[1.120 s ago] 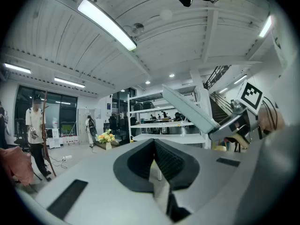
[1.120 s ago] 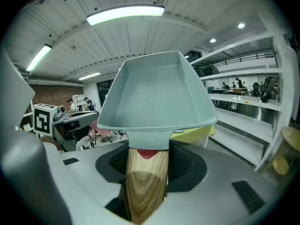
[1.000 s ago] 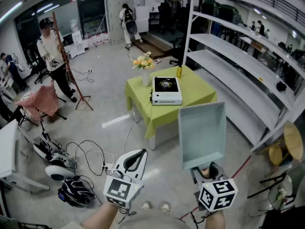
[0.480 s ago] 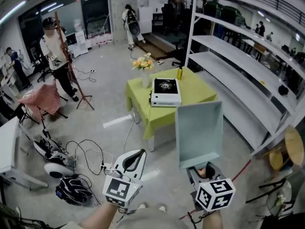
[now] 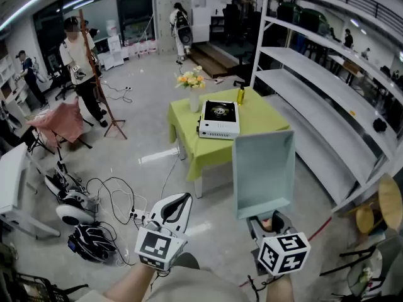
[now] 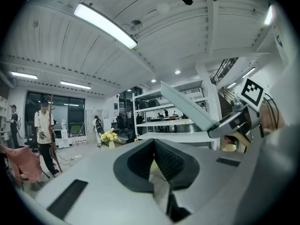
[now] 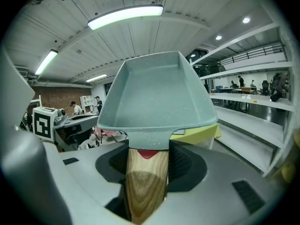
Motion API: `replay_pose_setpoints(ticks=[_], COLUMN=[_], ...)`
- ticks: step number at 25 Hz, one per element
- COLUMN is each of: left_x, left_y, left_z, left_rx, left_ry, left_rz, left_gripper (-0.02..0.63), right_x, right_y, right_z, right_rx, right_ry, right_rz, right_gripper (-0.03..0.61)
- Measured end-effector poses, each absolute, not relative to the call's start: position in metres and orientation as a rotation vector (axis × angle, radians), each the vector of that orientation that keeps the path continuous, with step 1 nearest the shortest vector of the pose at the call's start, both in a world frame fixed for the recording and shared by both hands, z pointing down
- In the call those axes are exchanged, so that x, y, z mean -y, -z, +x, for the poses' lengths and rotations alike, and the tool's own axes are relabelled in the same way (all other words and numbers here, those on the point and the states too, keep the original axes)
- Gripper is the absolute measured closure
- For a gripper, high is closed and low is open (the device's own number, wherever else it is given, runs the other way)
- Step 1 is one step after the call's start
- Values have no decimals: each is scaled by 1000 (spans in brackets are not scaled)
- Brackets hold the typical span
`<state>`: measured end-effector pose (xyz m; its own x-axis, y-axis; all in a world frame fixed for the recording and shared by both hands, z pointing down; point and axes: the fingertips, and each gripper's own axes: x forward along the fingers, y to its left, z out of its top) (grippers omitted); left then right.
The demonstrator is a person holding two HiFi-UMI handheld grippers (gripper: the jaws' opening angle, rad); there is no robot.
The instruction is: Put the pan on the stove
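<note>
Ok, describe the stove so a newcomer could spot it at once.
Find the table with the yellow-green cloth, on open floor beside the long white shelving. The stove is the flat white box on it, with a dark top and one round burner. Its neighbours, a vase of flowers and a small yellow bottle, are both upright and slim.

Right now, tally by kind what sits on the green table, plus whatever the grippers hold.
stove: 1
flower vase: 1
yellow bottle: 1
pan, held by the right gripper: 1
Total: 4
</note>
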<state>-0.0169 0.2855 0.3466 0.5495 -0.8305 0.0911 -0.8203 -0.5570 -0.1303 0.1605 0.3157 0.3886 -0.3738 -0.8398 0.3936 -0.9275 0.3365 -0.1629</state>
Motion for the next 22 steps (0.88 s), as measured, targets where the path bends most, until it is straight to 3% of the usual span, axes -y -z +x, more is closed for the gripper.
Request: replay_pose_setpoints(ticks=[12,22], left_x=[-223,-108], left_y=[-365,-382], left_z=[-21,-34], left_rx=[-1497,-1438], left_ry=[231,257], left_rz=[-2640,-2648], left_gripper=[608,609], right_x=[-250,-144], right_y=[-407,-425], right_z=[173,149], right_rx=[2389,2377], right_ry=[-525,-553], right_rz=[1594,1603], right_gripper=[393,393])
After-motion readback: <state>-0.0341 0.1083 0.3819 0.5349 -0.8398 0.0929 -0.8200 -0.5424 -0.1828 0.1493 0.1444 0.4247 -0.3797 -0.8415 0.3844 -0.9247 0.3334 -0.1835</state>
